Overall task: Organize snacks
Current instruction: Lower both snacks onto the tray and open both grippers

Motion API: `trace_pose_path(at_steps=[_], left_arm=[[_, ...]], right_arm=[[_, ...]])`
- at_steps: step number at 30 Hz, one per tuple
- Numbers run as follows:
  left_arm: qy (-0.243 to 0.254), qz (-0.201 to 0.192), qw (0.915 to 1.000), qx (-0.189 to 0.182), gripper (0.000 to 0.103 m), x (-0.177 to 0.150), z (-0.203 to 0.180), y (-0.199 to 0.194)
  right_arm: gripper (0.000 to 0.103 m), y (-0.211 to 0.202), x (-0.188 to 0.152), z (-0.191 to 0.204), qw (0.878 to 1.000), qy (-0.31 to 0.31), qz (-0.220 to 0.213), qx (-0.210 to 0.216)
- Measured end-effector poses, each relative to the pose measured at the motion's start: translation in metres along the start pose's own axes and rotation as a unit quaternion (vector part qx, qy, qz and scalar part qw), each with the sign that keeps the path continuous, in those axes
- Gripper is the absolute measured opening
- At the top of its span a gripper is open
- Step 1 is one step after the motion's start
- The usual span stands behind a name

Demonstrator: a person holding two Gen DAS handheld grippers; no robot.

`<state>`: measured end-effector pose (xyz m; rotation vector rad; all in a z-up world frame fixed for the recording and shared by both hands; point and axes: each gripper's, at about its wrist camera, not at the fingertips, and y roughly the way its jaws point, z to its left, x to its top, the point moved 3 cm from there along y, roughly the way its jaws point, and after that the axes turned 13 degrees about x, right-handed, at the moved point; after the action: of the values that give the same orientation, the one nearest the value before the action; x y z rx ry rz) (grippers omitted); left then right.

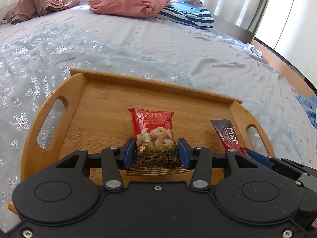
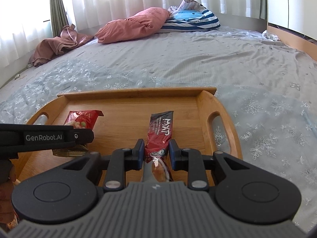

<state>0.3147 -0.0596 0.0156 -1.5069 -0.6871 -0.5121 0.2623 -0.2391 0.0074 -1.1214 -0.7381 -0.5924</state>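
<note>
Left wrist view has my left gripper point(image 1: 157, 151) sitting right over the near part of the wooden tray point(image 1: 99, 91), with the red nut packet point(image 1: 153, 128) lying flat between the two blue fingers point(image 1: 128, 152). Jaws are apart; the pads sit right at the packet's lower edges, but I honestly can't tell if they're touching it or just beside it. The packet's gold bottom end pokes back toward the gripper body.

Over in the right wrist view, my right gripper point(image 2: 155, 152) is spread apart too, straddling the near end of the dark red snack bar point(image 2: 160, 130). That bar lies lengthwise on the tray, pointing away from me, with a gap on the right side between pad and wrapper. It's to the right of the nut packet, well apart from it.

The tray rests on the bed point(image 1: 158, 49), pink pillow point(image 1: 128, 2) way at the far end.
</note>
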Motion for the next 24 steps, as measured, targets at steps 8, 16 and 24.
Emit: trace_pose_path(at_steps=[8, 16, 24], left_arm=[[0.0, 0.003, 1.0, 0.007, 0.044, -0.003, 0.0, 0.006], [-0.004, 0.003, 1.0, 0.006, 0.044, -0.003, 0.001, 0.008], [-0.003, 0.004, 1.0, 0.006, 0.045, -0.003, 0.001, 0.009]], right_arm=[[0.03, 0.005, -0.002, -0.001, 1.0, 0.003, 0.004, -0.003], [0.03, 0.01, -0.004, -0.003, 1.0, 0.004, 0.01, -0.007], [0.03, 0.012, -0.006, -0.004, 1.0, 0.004, 0.012, -0.008]])
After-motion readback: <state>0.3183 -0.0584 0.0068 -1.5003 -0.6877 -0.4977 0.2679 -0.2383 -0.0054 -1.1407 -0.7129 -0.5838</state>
